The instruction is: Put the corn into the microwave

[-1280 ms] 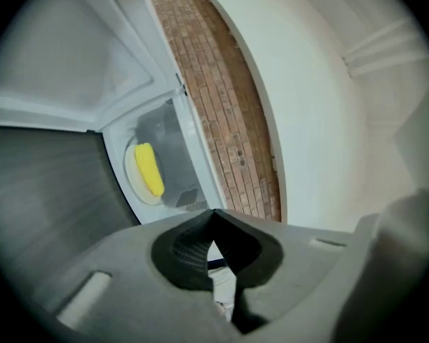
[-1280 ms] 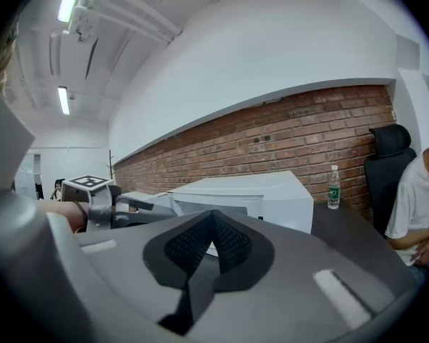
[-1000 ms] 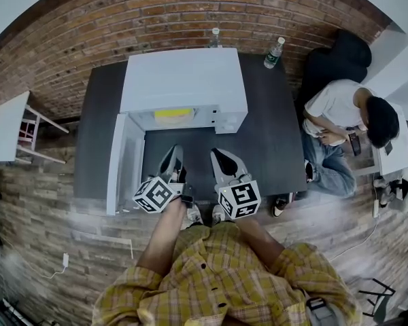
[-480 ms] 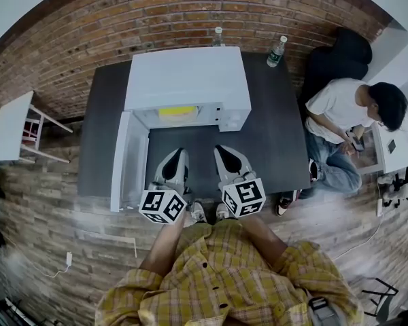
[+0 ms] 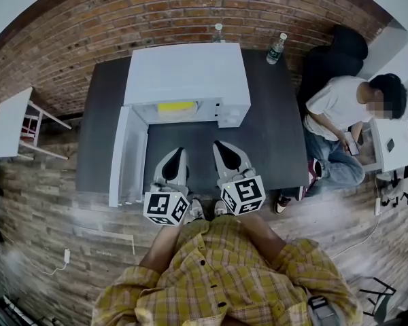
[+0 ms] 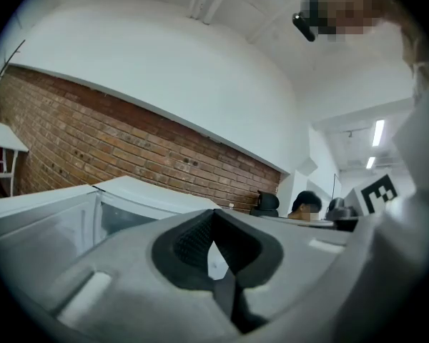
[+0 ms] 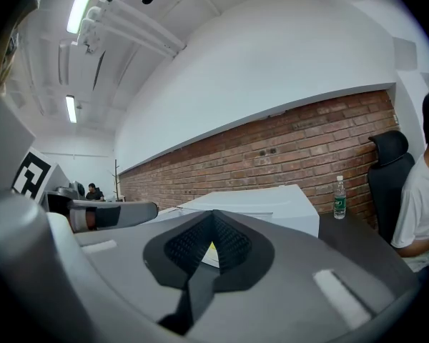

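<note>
Left gripper point(image 5: 175, 156): your jaws are pressed together with nothing between them; it is held level over the dark table point(image 5: 272, 141), in front of the microwave's open mouth and just beside the open door.
Right gripper point(image 5: 223, 148): your jaws meet at the tips here too and grip nothing; it lies alongside the left one, near it but apart.
Corn point(image 5: 175, 106): you see it from the head view as a pale yellow bar lying crosswise inside the microwave cavity, well apart from both your grippers; its kernels are too small to make out.
Microwave point(image 5: 187, 73): a plain white box standing on the table against the brick wall side; it holds the corn.
Door point(image 5: 126, 156): white, swung wide open toward your left.
Writing: no brand is readable; your marker cubes point(image 5: 166, 208) carry black-and-white square patterns, and the nearer bottle's green label is too small to read.
Bottles: two clear plastic ones stand upright on the table, one behind the microwave point(image 5: 218, 31), one toward the far right corner point(image 5: 277, 48).
Bystander point(image 5: 340, 107): a person in a white shirt sits to the right of the table.
</note>
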A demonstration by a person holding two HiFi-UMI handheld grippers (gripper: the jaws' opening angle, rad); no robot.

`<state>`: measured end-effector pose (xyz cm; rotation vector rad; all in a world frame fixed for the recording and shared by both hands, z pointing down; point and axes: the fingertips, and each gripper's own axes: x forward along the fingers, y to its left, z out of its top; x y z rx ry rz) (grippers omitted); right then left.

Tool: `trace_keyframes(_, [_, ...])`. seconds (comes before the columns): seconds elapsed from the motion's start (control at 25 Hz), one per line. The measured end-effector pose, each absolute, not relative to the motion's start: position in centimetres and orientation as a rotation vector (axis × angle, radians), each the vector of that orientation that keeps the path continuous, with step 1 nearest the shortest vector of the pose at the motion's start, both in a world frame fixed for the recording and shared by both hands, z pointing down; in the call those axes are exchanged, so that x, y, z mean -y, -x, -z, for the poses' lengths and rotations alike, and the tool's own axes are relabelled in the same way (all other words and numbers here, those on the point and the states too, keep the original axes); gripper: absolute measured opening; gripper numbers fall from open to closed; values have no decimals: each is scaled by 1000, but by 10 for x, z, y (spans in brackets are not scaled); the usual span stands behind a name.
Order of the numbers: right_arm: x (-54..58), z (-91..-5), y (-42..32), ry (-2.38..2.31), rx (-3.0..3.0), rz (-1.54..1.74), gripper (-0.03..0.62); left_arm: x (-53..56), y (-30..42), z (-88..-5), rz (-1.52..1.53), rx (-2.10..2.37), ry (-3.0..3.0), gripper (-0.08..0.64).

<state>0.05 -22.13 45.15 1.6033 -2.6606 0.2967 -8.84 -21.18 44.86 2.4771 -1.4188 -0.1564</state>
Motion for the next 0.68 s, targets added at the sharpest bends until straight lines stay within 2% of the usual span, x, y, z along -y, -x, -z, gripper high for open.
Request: trace_keyframes(0.68, [214,-446,-3,-1579,2685,-258,3,207,74,-444,11,1480,-2599,-2])
